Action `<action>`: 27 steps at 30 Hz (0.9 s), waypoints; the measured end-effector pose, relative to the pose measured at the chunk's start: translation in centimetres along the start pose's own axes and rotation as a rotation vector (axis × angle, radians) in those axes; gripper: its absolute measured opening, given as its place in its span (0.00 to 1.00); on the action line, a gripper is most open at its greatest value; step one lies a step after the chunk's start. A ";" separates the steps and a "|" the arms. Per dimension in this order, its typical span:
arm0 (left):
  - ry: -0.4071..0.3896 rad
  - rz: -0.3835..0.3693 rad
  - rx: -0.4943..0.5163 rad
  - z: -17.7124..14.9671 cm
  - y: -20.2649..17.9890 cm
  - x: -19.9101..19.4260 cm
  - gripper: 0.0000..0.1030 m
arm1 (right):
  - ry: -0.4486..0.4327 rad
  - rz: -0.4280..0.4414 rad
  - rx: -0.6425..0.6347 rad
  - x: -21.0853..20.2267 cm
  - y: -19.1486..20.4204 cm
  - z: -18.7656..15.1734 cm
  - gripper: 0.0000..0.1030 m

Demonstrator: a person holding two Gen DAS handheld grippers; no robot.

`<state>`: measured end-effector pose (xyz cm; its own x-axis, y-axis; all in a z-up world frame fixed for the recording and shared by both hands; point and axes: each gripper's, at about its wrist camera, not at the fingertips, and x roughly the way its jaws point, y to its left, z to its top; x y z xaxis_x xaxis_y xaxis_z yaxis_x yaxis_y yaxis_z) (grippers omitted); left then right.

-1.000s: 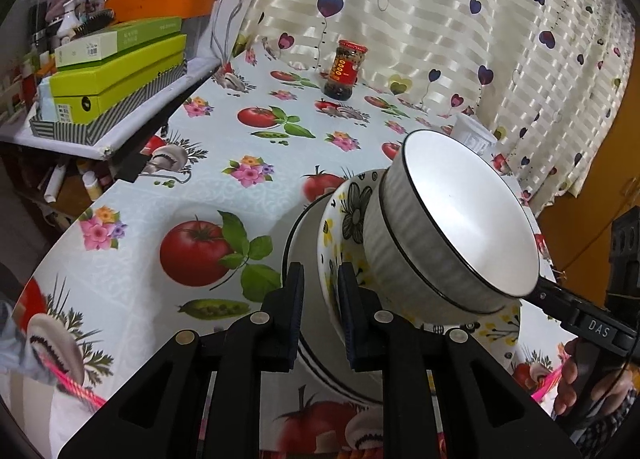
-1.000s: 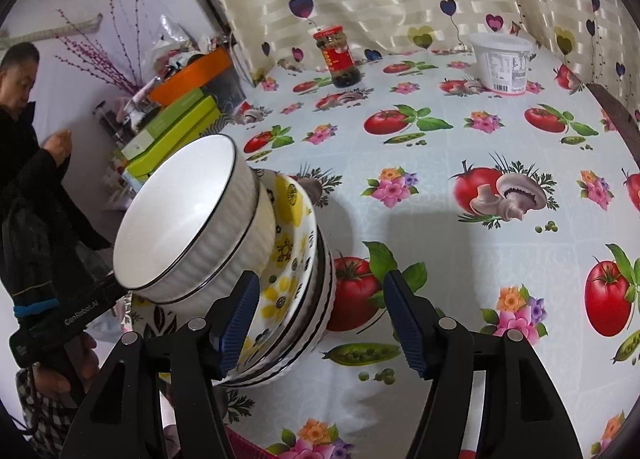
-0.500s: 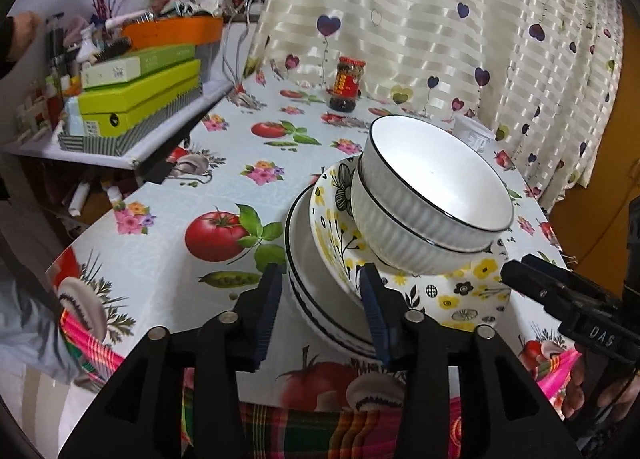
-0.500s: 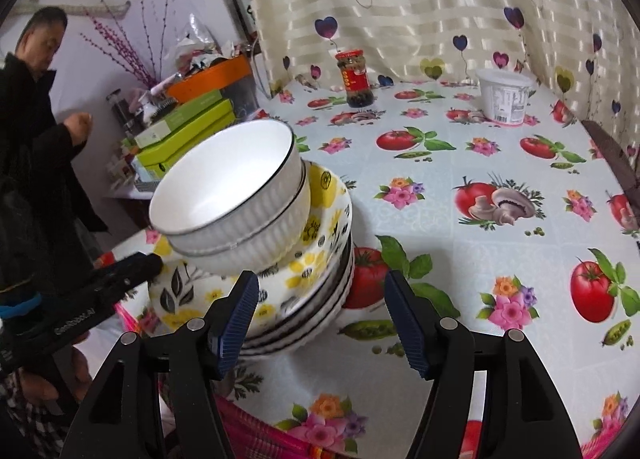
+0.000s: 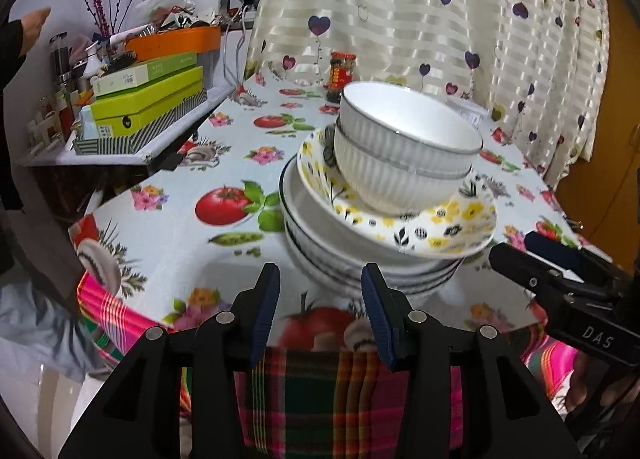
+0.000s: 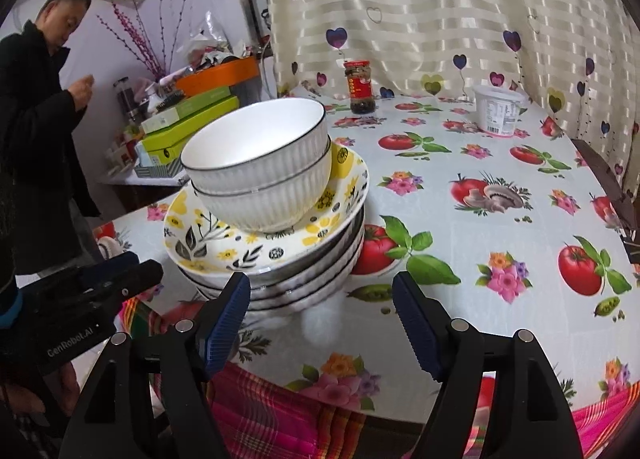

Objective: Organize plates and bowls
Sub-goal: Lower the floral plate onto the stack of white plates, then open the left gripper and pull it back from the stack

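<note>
left wrist view showed the left gripper widened and pulled back, empty; right gripper wide, empty (bowls now stacked on plates).

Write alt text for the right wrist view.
Two white bowls nest on a floral plate atop stacked dishes near the table edge. The open right tongs sit in front, empty; a jar stands behind.

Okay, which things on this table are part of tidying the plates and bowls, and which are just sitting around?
Part of the job:
two nested white ribbed bowls
yellow-flowered plate
stack of black-rimmed white dishes

Just lying about:
red-labelled glass sauce jar
white plastic tub
green boxes
orange basin
</note>
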<state>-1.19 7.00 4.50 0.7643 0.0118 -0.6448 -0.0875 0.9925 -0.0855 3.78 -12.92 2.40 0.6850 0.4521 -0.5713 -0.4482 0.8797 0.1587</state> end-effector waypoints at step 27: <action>0.078 0.078 0.078 -3.8 -2.0 4.0 0.43 | 0.103 -0.117 0.038 3.4 -1.4 -3.8 0.74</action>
<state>-0.38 4.59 -0.85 0.7049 0.0830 -0.7044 -0.0923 0.9954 0.0249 4.54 -13.17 -2.85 0.6679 0.3307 -0.6668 -0.3458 0.9312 0.1155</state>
